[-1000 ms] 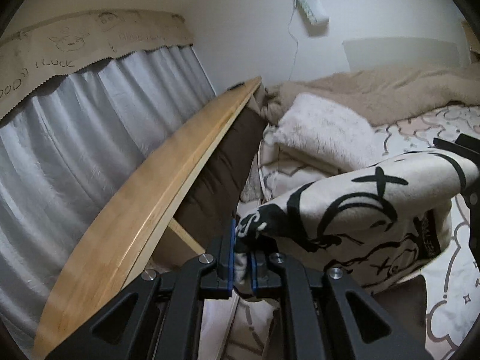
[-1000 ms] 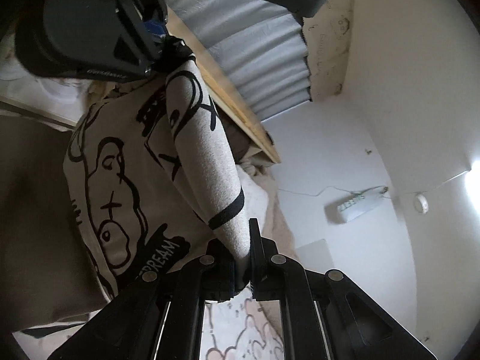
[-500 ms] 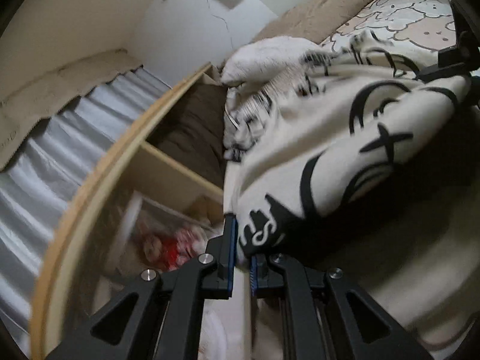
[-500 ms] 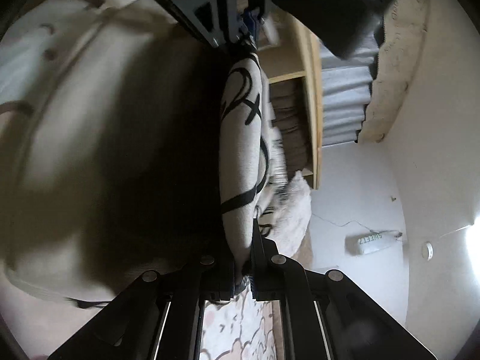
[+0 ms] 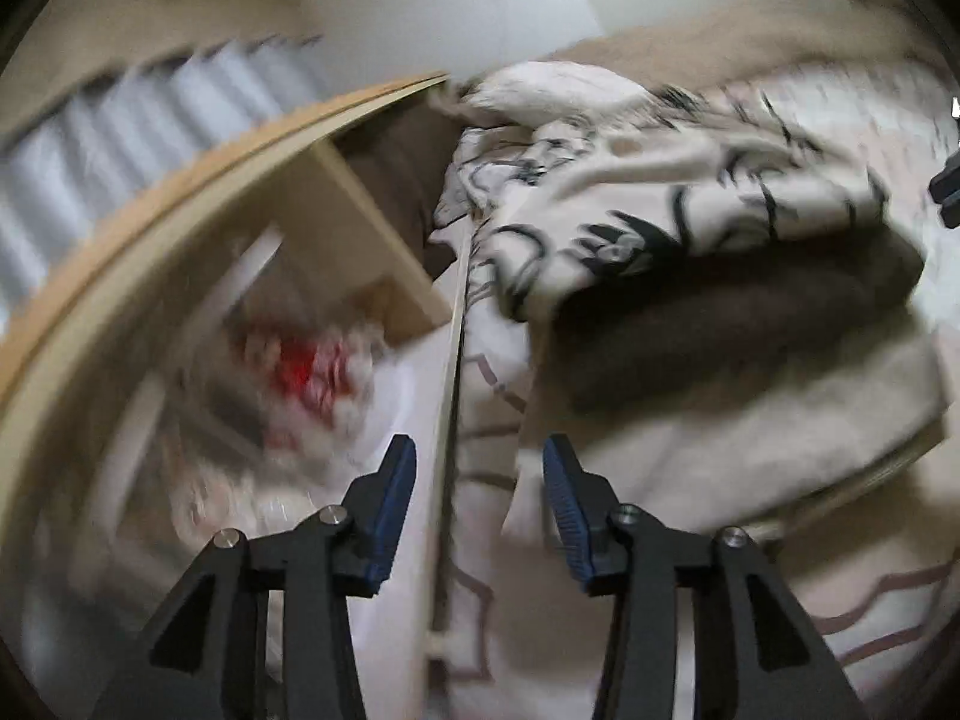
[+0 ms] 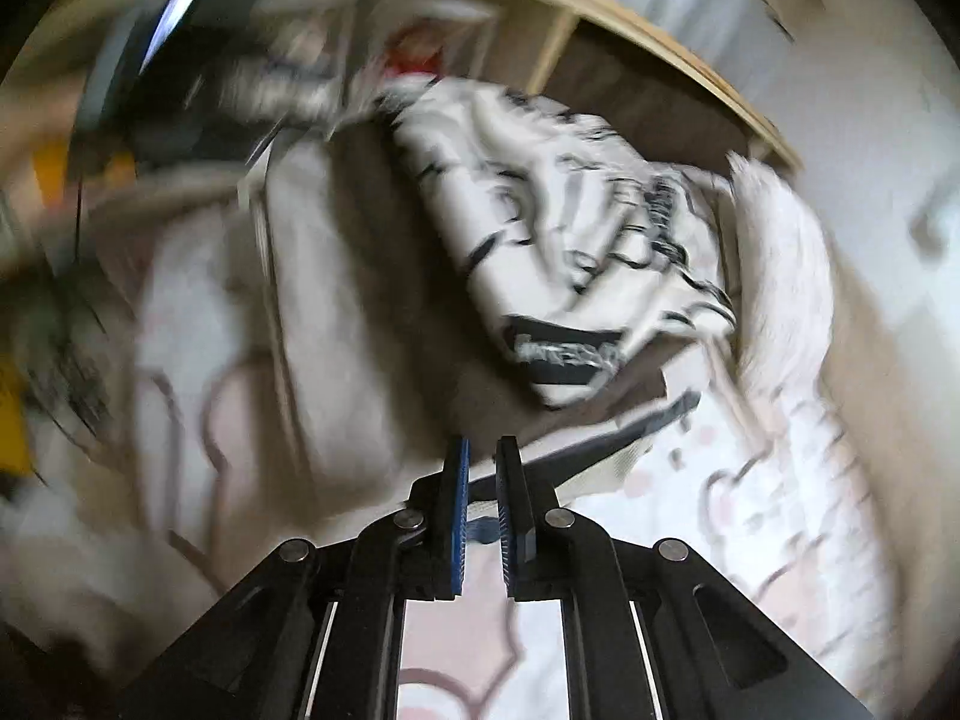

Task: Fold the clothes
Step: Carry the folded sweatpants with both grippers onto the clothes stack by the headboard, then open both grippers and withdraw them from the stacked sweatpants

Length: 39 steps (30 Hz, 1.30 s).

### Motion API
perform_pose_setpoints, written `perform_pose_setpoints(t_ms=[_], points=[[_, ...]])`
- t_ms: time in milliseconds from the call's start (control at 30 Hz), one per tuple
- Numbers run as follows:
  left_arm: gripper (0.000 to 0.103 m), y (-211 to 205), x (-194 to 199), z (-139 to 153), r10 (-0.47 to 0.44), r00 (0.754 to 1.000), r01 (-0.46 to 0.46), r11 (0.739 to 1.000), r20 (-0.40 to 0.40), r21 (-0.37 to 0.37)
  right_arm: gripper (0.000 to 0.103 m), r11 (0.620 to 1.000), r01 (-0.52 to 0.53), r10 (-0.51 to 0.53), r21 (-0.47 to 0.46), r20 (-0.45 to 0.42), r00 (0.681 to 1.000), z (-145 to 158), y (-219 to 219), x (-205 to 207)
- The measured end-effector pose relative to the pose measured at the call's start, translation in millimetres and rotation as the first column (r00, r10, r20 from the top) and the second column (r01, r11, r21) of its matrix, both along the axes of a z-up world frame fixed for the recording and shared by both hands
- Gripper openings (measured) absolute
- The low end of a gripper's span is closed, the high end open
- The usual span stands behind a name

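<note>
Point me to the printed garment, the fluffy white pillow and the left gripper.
printed garment [image 5: 690,222], left wrist view, on its black-and-cream print.
fluffy white pillow [image 5: 552,87], left wrist view, on its top surface.
left gripper [image 5: 479,492], left wrist view, midway between the opening, empty fingertips.

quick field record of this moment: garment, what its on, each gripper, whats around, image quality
garment: cream printed top with black cartoon graphics, lying crumpled
resting on: brown and cream folded clothes on the patterned bed sheet
left gripper: jaws opening, nothing between them
right gripper: shut, a narrow slit between the pads, no cloth in it
around: wooden shelf beside the bed, white fluffy pillow, grey curtain
image quality: both views motion-blurred
</note>
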<state>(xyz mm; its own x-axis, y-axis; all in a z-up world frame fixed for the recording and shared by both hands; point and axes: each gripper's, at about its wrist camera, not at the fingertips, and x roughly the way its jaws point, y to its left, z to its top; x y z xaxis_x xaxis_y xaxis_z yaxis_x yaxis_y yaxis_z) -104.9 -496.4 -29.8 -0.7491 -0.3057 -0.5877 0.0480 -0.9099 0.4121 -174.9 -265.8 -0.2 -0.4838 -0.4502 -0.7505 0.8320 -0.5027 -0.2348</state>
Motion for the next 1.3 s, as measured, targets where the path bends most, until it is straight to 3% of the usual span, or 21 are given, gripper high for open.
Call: perform_pose_setpoints(t_ms=[100,167,267,333,467,500,567,633,767,867,933,1033,1200,1300], points=[[0.044,-4,10,28,0.036,0.996,-0.019,0.983,-0.087,0.185,0.009,0.976,0.105,-0.085,-0.192,0.111,0.99,25,14,-38],[0.044,0,3,48,0.062,0.989,-0.017,0.951,-0.136,0.308,0.009,0.944,0.173,-0.12,-0.28,0.196,0.973,29,9,-57],[0.044,5,-28,65,0.125,0.983,-0.05,0.887,-0.136,0.458,0.008,0.934,0.198,-0.131,-0.298,0.229,0.965,25,-16,-71],[0.044,7,-54,59,0.168,0.981,-0.102,0.871,-0.096,0.48,0.008,0.941,0.191,-0.128,-0.278,0.228,0.965,7,-30,-65],[0.047,0,-92,22,0.238,0.97,-0.233,0.845,0.052,0.482,0.008,0.941,0.2,-0.152,-0.273,0.188,0.97,-35,-39,-43],[0.048,-3,-90,19,0.238,0.97,-0.227,0.84,0.041,0.494,0.008,0.935,0.202,-0.157,-0.29,0.17,0.973,-40,-37,-36],[0.058,-10,-87,16,0.248,0.968,-0.228,0.825,0.031,0.517,0.009,0.92,0.211,-0.163,-0.332,0.166,0.973,-49,-31,-29],[0.062,-20,-82,15,0.277,0.96,-0.254,0.796,0.042,0.549,0.009,0.902,0.214,-0.149,-0.375,0.193,0.97,-50,-21,-25],[0.062,-31,-59,13,0.329,0.943,-0.292,0.723,0.059,0.626,0.009,0.875,0.22,-0.086,-0.432,0.31,0.947,-48,11,-21],[0.057,-29,-42,18,0.378,0.924,-0.323,0.685,0.061,0.653,0.009,0.889,0.23,-0.08,-0.397,0.361,0.929,-51,35,-16],[0.057,-17,-29,25,0.374,0.926,-0.313,0.672,0.058,0.671,0.009,0.888,0.253,-0.098,-0.384,0.378,0.921,-52,55,-14],[0.061,23,-6,43,0.346,0.938,-0.264,0.685,0.016,0.679,0.009,0.865,0.319,-0.138,-0.387,0.429,0.893,-52,88,-17],[0.07,107,16,60,0.273,0.962,-0.198,0.766,-0.031,0.612,0.009,0.812,0.415,-0.167,-0.411,0.517,0.839,-44,136,-23],[0.072,158,24,68,0.251,0.966,-0.176,0.811,-0.06,0.558,0.009,0.802,0.408,-0.176,-0.436,0.48,0.859,-28,160,-15]])
